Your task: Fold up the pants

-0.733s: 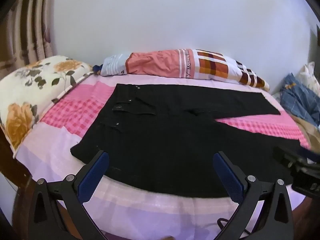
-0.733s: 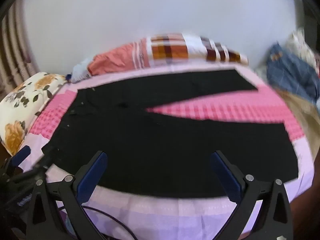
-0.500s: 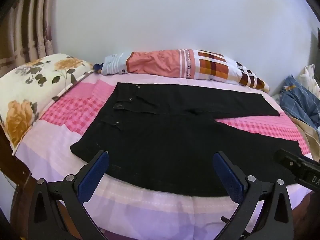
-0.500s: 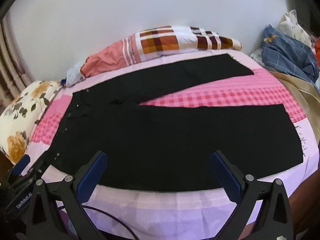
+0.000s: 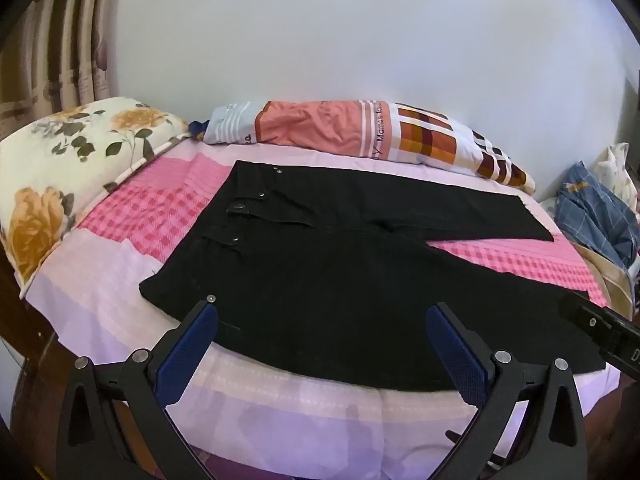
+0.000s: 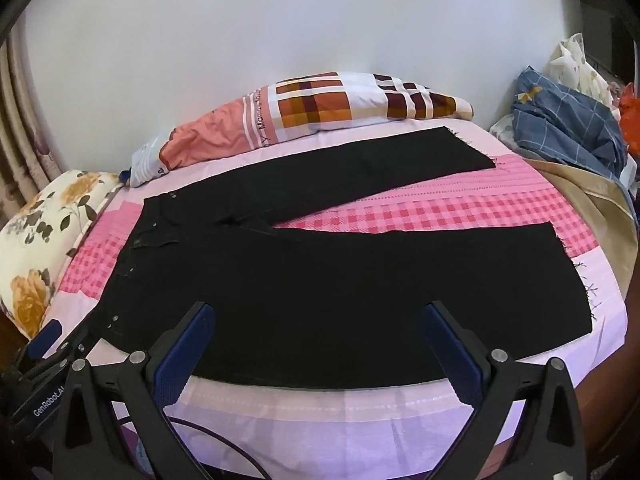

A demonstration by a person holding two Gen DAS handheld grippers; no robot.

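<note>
Black pants (image 5: 328, 272) lie flat on the bed, waistband at the left, two legs spread apart toward the right; they also show in the right wrist view (image 6: 340, 280). My left gripper (image 5: 322, 312) is open and empty, held just above the pants' near edge by the waist end. My right gripper (image 6: 318, 312) is open and empty, above the near leg's front edge. The left gripper also shows at the lower left of the right wrist view (image 6: 52, 344), and the right gripper's body at the right edge of the left wrist view (image 5: 600, 336).
The bed has a pink checked and lilac sheet (image 5: 152, 216). A floral pillow (image 5: 60, 168) lies at the left, a patchwork bolster (image 5: 360, 136) along the back wall. A heap of blue checked clothes (image 6: 568, 128) sits at the right.
Both grippers have drawn back and steadied; the right wrist view now takes in the whole near leg to its hem. The pants have not moved.
</note>
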